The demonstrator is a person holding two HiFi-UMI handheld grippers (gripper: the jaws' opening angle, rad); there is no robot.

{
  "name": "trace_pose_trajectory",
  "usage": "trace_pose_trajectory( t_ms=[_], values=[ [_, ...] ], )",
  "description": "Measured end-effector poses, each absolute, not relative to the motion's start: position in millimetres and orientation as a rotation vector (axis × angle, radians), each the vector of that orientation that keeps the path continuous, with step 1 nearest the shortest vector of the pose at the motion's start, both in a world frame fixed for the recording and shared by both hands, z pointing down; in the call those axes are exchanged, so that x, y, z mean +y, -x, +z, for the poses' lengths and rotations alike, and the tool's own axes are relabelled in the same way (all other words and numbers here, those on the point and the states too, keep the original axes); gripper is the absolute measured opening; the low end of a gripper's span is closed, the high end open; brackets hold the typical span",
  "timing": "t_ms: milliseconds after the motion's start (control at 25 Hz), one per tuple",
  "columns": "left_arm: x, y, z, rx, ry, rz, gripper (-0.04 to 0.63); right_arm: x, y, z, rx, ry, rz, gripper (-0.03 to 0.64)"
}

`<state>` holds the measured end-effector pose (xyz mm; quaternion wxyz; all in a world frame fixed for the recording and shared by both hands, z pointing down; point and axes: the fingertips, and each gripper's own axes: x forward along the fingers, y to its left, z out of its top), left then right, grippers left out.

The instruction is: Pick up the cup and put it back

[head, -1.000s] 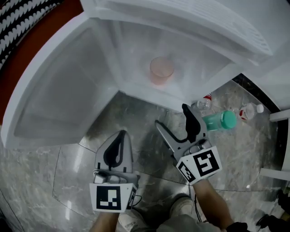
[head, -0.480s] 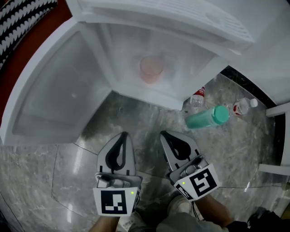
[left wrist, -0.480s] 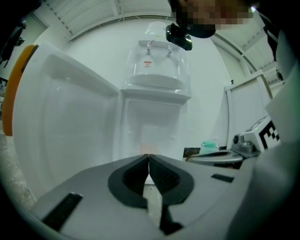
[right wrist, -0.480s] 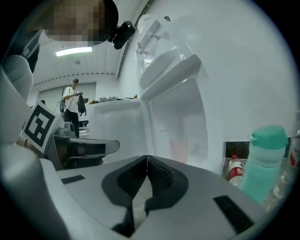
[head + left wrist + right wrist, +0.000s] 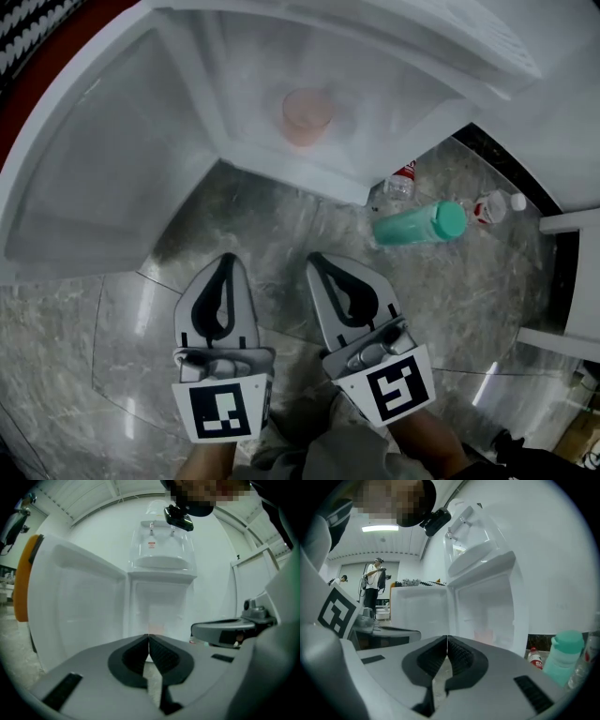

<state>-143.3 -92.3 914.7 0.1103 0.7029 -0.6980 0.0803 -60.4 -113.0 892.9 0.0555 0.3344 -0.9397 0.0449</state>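
A translucent pink cup stands upright inside the low white cabinet of a water dispenser, whose door hangs open. It shows faintly as the cup in the left gripper view and the cup in the right gripper view. My left gripper and right gripper hover side by side over the marble floor, well short of the cabinet. Both are shut with nothing between the jaws. In their own views the left gripper and right gripper show their pads meeting.
The cabinet door swings out to the left. On the floor right of the cabinet lie a teal bottle and two small clear bottles. White furniture stands at the right edge. Two people stand far off.
My right gripper was open near the cabinet front; it has shut empty and drawn back beside the left one. The cup stays in the cabinet.
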Motion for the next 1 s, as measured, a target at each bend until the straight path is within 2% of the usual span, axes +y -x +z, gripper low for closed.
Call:
trace_pose_trajectory(
  t_ms=[200, 320, 640, 840, 1000],
  values=[
    [-68, 147, 868, -2.096, -2.11, 0.34, 0.012, -89, 63, 838, -2.828, -0.978, 0.189, 0.012],
    [-68, 146, 803, -2.118, -2.156, 0.329, 0.012, -77, 61, 786, -2.794, -0.918, 0.158, 0.012],
    [-55, 138, 573, -2.089, -2.143, 0.259, 0.012, -67, 58, 561, -2.816, -1.037, 0.14, 0.012],
    [-53, 125, 396, -2.045, -2.223, 0.232, 0.012, -69, 49, 385, -2.817, -1.054, -0.015, 0.012],
    [-50, 106, 263, -1.995, -2.247, 0.19, 0.012, -61, 37, 260, -2.856, -1.046, 0.013, 0.012]
  ],
)
